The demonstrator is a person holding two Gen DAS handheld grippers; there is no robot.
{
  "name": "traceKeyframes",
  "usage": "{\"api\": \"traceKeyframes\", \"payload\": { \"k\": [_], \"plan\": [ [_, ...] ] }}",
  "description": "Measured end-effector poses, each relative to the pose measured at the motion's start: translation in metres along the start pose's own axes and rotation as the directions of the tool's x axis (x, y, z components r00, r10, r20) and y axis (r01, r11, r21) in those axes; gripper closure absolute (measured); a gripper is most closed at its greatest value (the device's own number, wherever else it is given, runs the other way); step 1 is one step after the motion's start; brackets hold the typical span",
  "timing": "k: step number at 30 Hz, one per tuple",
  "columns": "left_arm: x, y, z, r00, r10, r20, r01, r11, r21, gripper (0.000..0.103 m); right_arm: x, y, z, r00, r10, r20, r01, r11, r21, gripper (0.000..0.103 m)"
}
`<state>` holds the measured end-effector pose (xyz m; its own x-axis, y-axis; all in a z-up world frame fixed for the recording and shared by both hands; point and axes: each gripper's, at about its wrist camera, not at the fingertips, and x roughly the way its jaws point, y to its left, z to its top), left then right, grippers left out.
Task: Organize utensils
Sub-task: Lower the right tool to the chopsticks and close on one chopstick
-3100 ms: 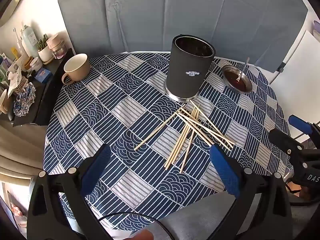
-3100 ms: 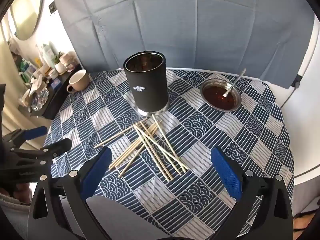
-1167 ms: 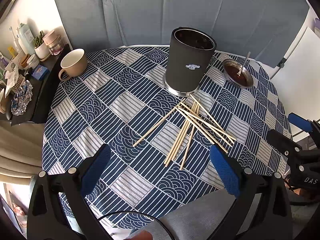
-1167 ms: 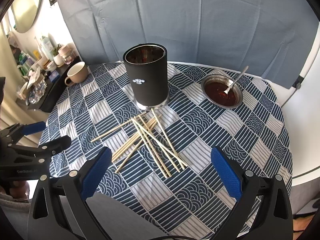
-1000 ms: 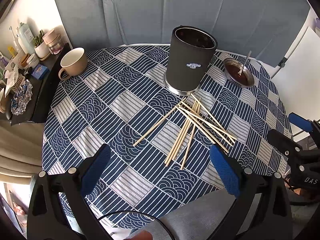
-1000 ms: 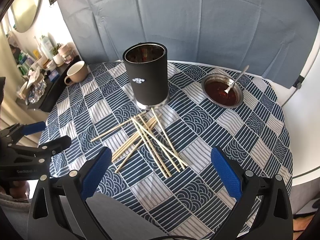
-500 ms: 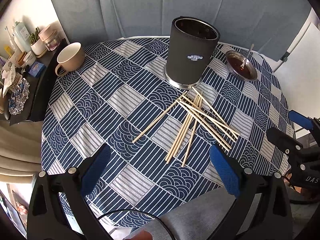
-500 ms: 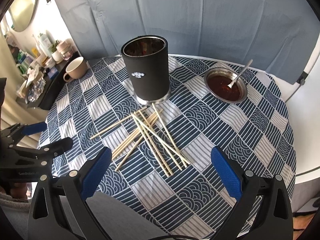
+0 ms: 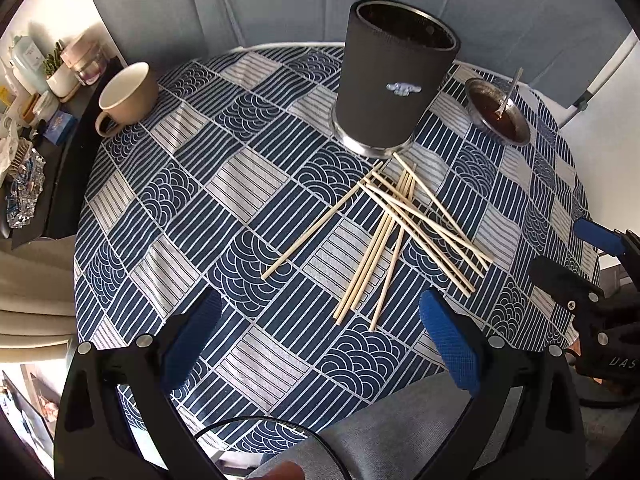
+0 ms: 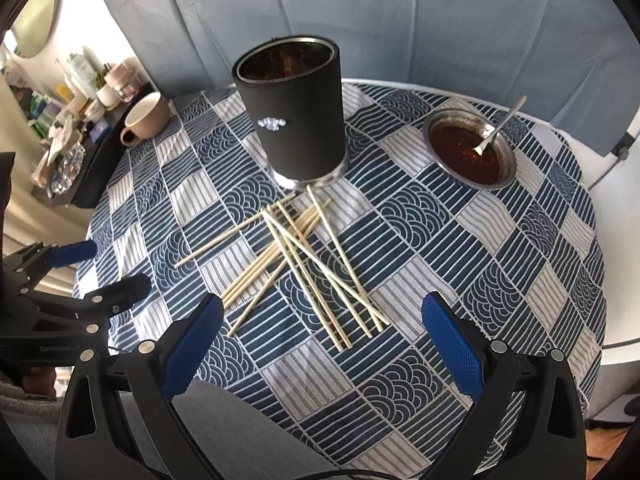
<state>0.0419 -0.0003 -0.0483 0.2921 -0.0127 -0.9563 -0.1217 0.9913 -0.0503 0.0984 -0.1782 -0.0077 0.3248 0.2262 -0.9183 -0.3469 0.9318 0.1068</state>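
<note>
Several wooden chopsticks (image 9: 394, 224) lie scattered and crossed on the blue patterned tablecloth (image 9: 240, 184), just in front of a tall black holder cup (image 9: 394, 80). They also show in the right wrist view (image 10: 304, 256), below the black holder (image 10: 298, 114). My left gripper (image 9: 320, 332) is open and empty, above the near edge of the table. My right gripper (image 10: 320, 332) is open and empty, near the front edge too. Each gripper shows at the side of the other's view.
A beige mug (image 9: 126, 96) stands at the far left of the table. A metal bowl of dark sauce with a spoon (image 10: 470, 148) stands at the far right. A dark side shelf with bottles and clutter (image 9: 32, 120) sits left of the table.
Both grippers have moved forward and closer to the table; the holder and chopsticks look larger. Nothing on the table has moved. Both stay open.
</note>
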Motion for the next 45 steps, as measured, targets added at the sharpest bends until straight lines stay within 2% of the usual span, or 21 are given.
{"api": "traceKeyframes", "payload": {
  "k": [7, 10, 15, 20, 28, 30, 32, 35, 36, 37, 38, 40, 45],
  "plan": [
    [0.024, 0.003, 0.01, 0.997, 0.006, -0.08, -0.006, 1.0, 0.001, 0.006, 0.026, -0.011, 0.013, 0.998, 0.005, -0.064, -0.005, 1.0, -0.002, 0.008],
    [0.036, 0.005, 0.015, 0.993, 0.011, -0.119, -0.01, 1.0, 0.002, 0.006, 0.04, -0.017, 0.018, 0.996, -0.02, -0.088, 0.019, 1.0, -0.004, 0.008],
    [0.059, 0.011, 0.023, 0.98, -0.005, -0.2, 0.003, 1.0, -0.012, 0.006, 0.068, -0.021, 0.025, 0.99, -0.022, -0.136, 0.015, 0.999, -0.049, 0.008],
    [0.08, 0.017, 0.032, 0.971, -0.005, -0.241, 0.0, 1.0, -0.02, 0.006, 0.094, -0.028, 0.034, 0.984, 0.002, -0.18, -0.013, 0.998, -0.06, 0.009],
    [0.12, 0.015, 0.047, 0.961, 0.057, -0.27, -0.039, 0.997, 0.071, 0.006, 0.131, -0.037, 0.055, 0.978, -0.036, -0.205, 0.012, 0.993, -0.119, 0.009],
    [0.129, 0.011, 0.052, 0.965, 0.087, -0.247, -0.057, 0.99, 0.129, 0.006, 0.142, -0.037, 0.06, 0.976, -0.046, -0.214, 0.016, 0.99, -0.138, 0.009],
    [0.138, 0.008, 0.055, 0.961, 0.119, -0.25, -0.078, 0.983, 0.167, 0.006, 0.15, -0.035, 0.062, 0.974, -0.051, -0.22, 0.017, 0.988, -0.155, 0.009],
    [0.149, 0.007, 0.062, 0.96, 0.117, -0.252, -0.071, 0.98, 0.186, 0.006, 0.161, -0.029, 0.064, 0.97, -0.075, -0.233, 0.029, 0.98, -0.196, 0.01],
    [0.152, 0.007, 0.064, 0.96, 0.121, -0.253, -0.073, 0.979, 0.191, 0.006, 0.163, -0.028, 0.064, 0.969, -0.083, -0.233, 0.033, 0.977, -0.209, 0.011],
    [0.155, 0.006, 0.066, 0.96, 0.13, -0.248, -0.08, 0.976, 0.202, 0.006, 0.166, -0.026, 0.065, 0.968, -0.095, -0.231, 0.041, 0.973, -0.227, 0.019],
    [0.158, 0.005, 0.067, 0.959, 0.14, -0.248, -0.087, 0.973, 0.214, 0.006, 0.169, -0.024, 0.066, 0.967, -0.107, -0.231, 0.05, 0.97, -0.24, 0.034],
    [0.165, 0.005, 0.07, 0.956, 0.137, -0.261, -0.08, 0.972, 0.22, 0.006, 0.176, -0.023, 0.067, 0.961, -0.109, -0.252, 0.045, 0.968, -0.246, 0.036],
    [0.173, -0.001, 0.078, 0.96, 0.11, -0.256, -0.054, 0.975, 0.213, 0.005, 0.186, -0.03, 0.079, 0.961, -0.069, -0.268, 0.005, 0.972, -0.233, 0.034]
  ]
}}
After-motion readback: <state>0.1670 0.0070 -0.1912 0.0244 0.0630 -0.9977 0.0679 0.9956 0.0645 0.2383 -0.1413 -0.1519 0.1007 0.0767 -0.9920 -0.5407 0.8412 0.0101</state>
